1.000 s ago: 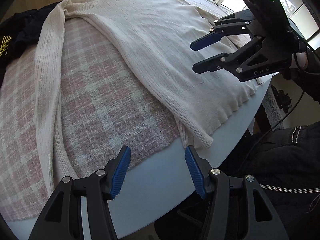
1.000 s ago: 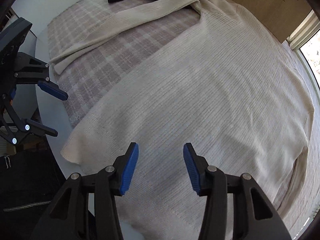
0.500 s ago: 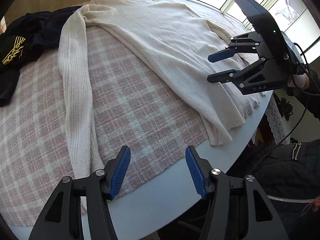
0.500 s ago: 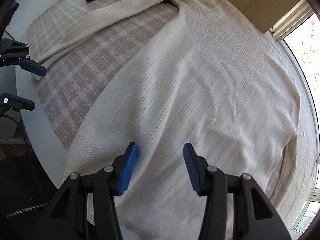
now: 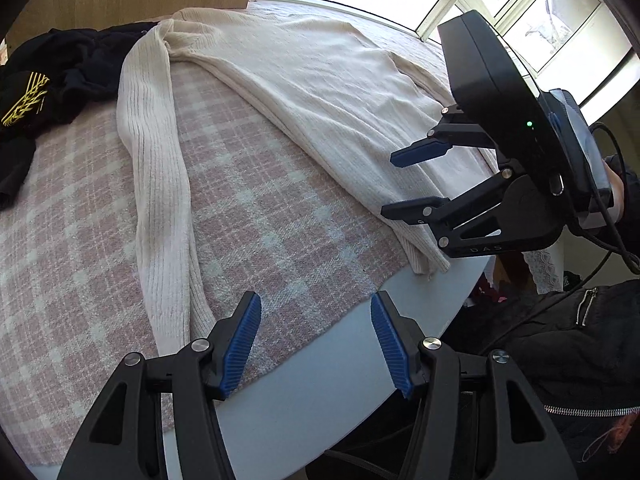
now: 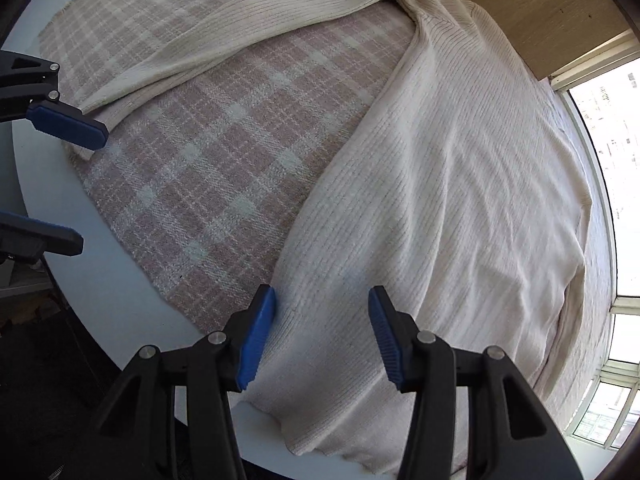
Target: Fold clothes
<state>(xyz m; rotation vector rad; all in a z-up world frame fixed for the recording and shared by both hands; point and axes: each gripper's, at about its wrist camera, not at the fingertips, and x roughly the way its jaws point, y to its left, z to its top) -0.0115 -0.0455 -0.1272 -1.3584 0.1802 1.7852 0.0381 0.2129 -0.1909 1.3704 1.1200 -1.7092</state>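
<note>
Sweater's lower hem: the cream sweater (image 6: 460, 184) runs under the right gripper (image 6: 322, 334) and out past the bottom edge of its view.
Far sleeve: folded beneath the body beyond that claw, only a fold shows.
Dark garment (image 5: 48, 84): cut off at the left edge, ahead of the left gripper (image 5: 316, 340); its yellow print is too small to read.
Person: only a dark jacket (image 5: 568, 344) shows, right of the left claw.

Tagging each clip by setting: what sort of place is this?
Probably a room in a home: a cream sweater spread on a pink checked cloth over a round white table, beside big bright windows.
</note>
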